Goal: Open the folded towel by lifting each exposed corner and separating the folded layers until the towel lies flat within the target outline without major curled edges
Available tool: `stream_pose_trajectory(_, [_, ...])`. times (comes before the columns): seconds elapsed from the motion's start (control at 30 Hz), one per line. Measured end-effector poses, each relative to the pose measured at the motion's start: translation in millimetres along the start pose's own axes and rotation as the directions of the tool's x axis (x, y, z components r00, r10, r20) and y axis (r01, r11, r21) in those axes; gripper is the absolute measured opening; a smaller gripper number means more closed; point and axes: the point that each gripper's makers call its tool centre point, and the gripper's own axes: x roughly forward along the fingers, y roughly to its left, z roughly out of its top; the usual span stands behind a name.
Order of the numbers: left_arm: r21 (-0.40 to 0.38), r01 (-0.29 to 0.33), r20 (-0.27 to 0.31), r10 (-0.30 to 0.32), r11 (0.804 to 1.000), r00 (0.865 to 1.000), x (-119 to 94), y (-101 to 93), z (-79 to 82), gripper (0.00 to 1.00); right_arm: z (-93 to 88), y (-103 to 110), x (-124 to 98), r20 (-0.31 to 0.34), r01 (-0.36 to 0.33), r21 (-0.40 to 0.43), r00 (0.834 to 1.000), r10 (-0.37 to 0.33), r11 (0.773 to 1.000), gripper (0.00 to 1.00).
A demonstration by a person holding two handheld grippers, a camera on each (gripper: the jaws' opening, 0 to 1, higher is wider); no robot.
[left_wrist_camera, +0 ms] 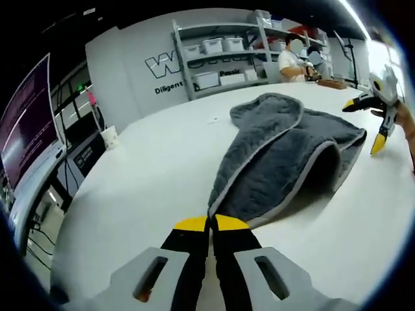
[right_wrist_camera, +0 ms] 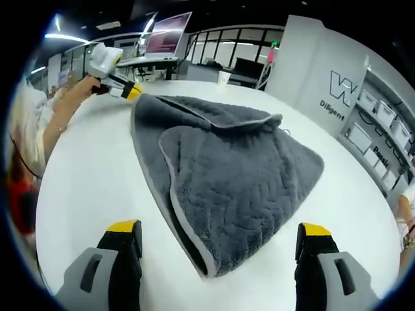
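Note:
A grey plush towel [left_wrist_camera: 285, 155] with a pale trim lies folded on the white table [left_wrist_camera: 149, 175], its top layer humped up on the right. My left gripper [left_wrist_camera: 211, 223] is at the towel's near corner, its yellow tips shut on that corner. In the right gripper view the same gripper [right_wrist_camera: 131, 92] sits at the towel's [right_wrist_camera: 240, 175] far left corner, held by a person's hand [right_wrist_camera: 61, 107]. My right gripper [right_wrist_camera: 218, 228] is open wide, with the towel's rounded folded end between its jaws. It [left_wrist_camera: 366, 123] hovers open by the towel's far right edge in the left gripper view.
A paper cup [left_wrist_camera: 110, 137] stands near the table's far edge. Shelves with storage bins [left_wrist_camera: 220, 58] and a lettered wall stand behind, with a person [left_wrist_camera: 295, 61] seated there. Monitors [right_wrist_camera: 168, 35] lie beyond the table [right_wrist_camera: 84, 181]. Bare tabletop surrounds the towel.

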Motion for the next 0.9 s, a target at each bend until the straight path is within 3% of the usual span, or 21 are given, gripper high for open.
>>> stream_pose_trajectory(0.27, [-0.028,-0.027,-0.025,0.026,0.999,0.999,-8,1.4,-13.3,0.01,4.1,0,-2,0.022,-0.005,0.007,1.000,0.005,1.000,0.99])
stream_pose_trajectory(0.53, [0.001,-0.104,-0.083,0.104,0.995,0.991,-12,17.1,-27.4,0.01,5.2,0,-3,0.023,-0.004,0.008,1.000,0.004,1.000,0.99])
stream_pose_trajectory(0.9, [0.008,-0.172,-0.098,0.172,0.985,0.980,-24,31.9,-31.7,0.01,6.5,-1,-4,0.027,-0.002,0.012,1.000,0.001,1.000,0.99])
